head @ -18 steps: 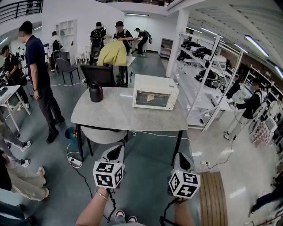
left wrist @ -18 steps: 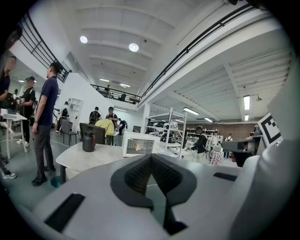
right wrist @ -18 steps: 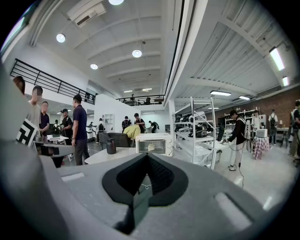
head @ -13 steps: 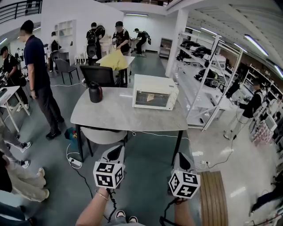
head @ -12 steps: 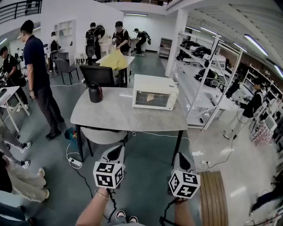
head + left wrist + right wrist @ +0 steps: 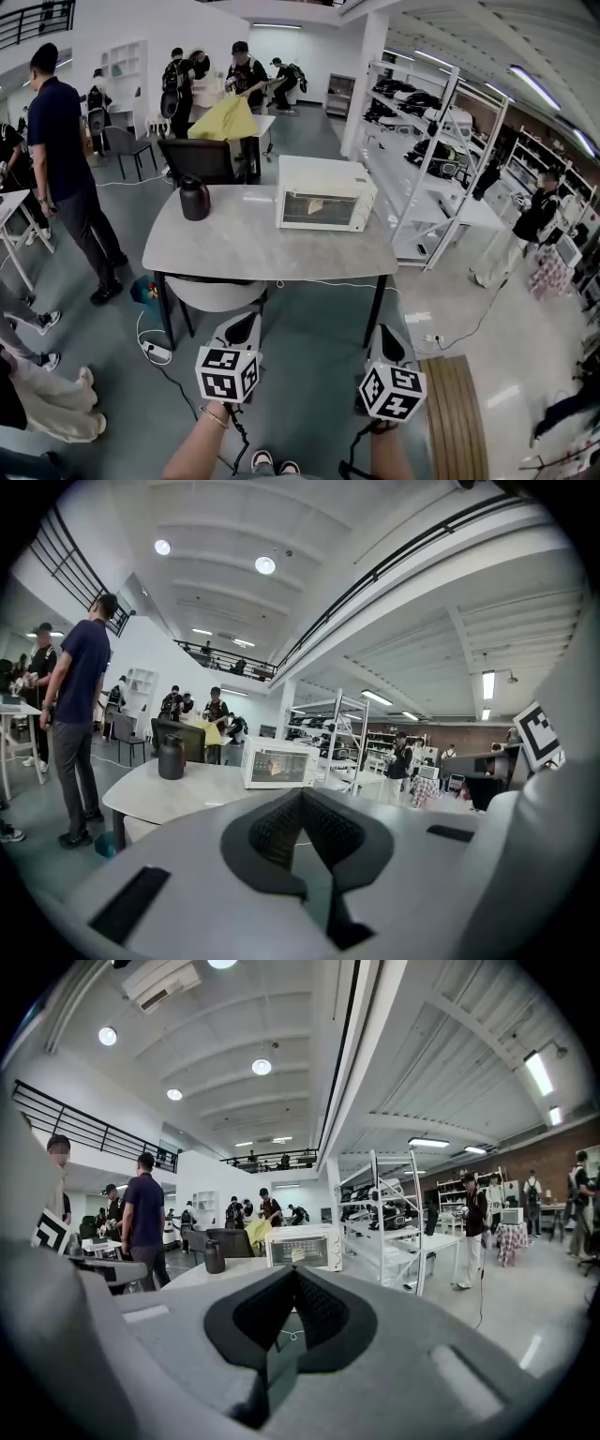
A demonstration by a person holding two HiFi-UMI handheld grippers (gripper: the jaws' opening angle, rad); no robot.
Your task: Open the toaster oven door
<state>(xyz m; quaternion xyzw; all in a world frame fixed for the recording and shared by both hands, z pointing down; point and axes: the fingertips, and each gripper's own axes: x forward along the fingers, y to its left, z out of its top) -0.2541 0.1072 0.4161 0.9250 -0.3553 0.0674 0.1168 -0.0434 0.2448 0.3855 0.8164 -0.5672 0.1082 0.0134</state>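
The white toaster oven stands at the far right of a grey table, its glass door closed. It also shows small and distant as the toaster oven in the left gripper view and the toaster oven in the right gripper view. My left gripper and right gripper hang side by side over the floor, well short of the table's near edge. In its own view the left gripper is shut with nothing in it. The right gripper is likewise shut and empty.
A black jug stands at the table's far left. A white stool sits under the table, a power strip lies on the floor. A person in a dark shirt stands left. Metal shelving runs along the right, a wooden bench near right.
Both grippers keep their place and stay shut. The head view has shifted slightly, and the people in the background have moved about.
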